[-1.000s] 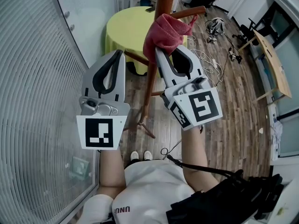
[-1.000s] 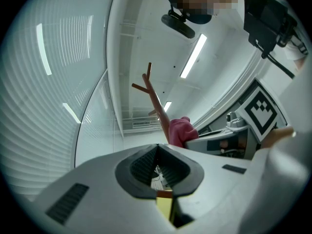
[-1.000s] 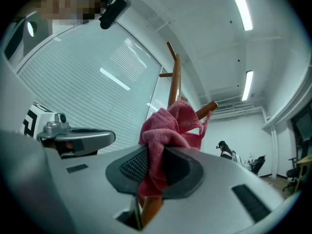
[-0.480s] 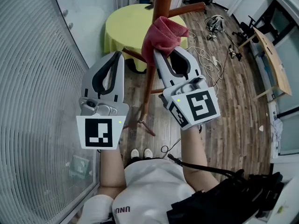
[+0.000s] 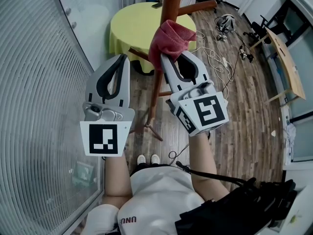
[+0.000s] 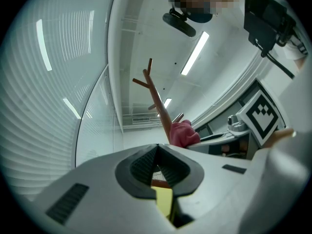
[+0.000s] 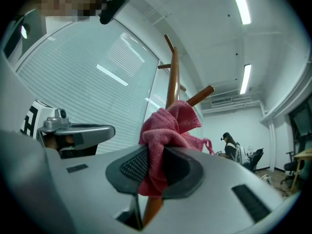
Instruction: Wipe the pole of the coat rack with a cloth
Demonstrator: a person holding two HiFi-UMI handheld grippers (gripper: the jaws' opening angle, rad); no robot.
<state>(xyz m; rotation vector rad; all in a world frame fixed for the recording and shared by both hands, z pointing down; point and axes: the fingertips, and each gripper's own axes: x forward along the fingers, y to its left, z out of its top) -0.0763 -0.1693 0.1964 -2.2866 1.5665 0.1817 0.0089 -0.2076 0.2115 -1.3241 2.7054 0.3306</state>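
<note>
Pinching a bunched pink cloth [image 5: 168, 37] between its 2 jaws, the right gripper [image 5: 174, 58] holds it against the coat rack's brown pole [image 5: 155, 89], just below a peg [image 5: 198, 7] that slants off to the right. In the right gripper view the jaws are closed on a fold of the cloth, the rest bulges out above them, and the pole rises behind it. The left gripper [image 5: 125, 58] is raised just left of the pole and apart from it, its jaws together at the tips with nothing between them, above a round yellow table [image 5: 128, 31].
</note>
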